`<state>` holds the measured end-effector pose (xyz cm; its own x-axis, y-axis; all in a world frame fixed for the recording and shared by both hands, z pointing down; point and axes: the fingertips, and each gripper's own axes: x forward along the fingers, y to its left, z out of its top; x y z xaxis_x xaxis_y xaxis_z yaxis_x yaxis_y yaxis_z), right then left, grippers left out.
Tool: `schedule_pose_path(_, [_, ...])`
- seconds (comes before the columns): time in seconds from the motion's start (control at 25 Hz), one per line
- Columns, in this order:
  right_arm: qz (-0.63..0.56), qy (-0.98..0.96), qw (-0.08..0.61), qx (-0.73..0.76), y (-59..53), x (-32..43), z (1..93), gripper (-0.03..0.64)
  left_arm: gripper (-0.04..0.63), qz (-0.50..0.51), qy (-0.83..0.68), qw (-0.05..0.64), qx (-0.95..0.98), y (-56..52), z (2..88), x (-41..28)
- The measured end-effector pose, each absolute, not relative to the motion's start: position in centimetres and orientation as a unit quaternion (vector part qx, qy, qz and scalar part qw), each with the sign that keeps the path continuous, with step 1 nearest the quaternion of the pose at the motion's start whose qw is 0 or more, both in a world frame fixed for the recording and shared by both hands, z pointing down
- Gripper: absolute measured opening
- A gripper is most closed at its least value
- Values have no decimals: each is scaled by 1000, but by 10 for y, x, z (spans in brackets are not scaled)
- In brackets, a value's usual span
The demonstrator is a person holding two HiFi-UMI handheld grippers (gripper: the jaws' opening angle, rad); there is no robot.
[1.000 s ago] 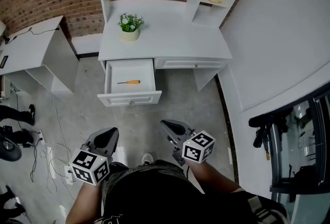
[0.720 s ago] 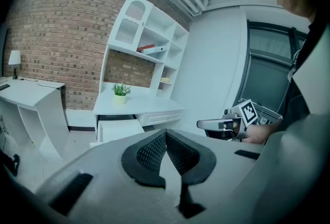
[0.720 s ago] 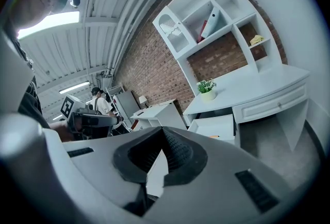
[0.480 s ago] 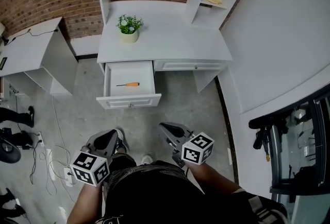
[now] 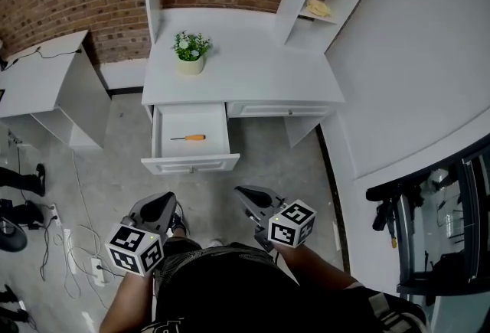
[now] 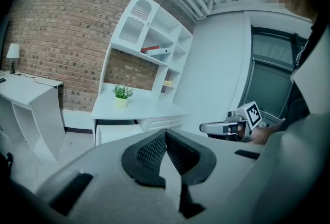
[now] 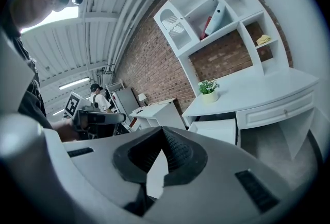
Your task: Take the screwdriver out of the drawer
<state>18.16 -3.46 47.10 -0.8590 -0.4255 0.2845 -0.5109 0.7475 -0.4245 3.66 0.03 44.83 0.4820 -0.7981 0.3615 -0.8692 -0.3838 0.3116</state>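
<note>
Head view: both grippers low, well apart from the open drawer

Orange-handled screwdriver [image 5: 189, 138] lying flat inside the pulled-out drawer [image 5: 191, 164] at the left of the white desk [image 5: 245, 75], potted plant [image 5: 190, 48] on the desktop behind it. Left gripper [image 5: 158, 204] and right gripper [image 5: 248, 194] side by side close to the person's body. Jaws of each pressed together at the tips, gripping nothing.
</note>
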Motion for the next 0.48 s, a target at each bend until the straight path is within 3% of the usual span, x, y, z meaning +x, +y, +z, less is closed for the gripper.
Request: schedule_pose_path(0.48, [248,-930,101,252,-92,143,466,6,18,87,-497,245,828,-61,453,-1])
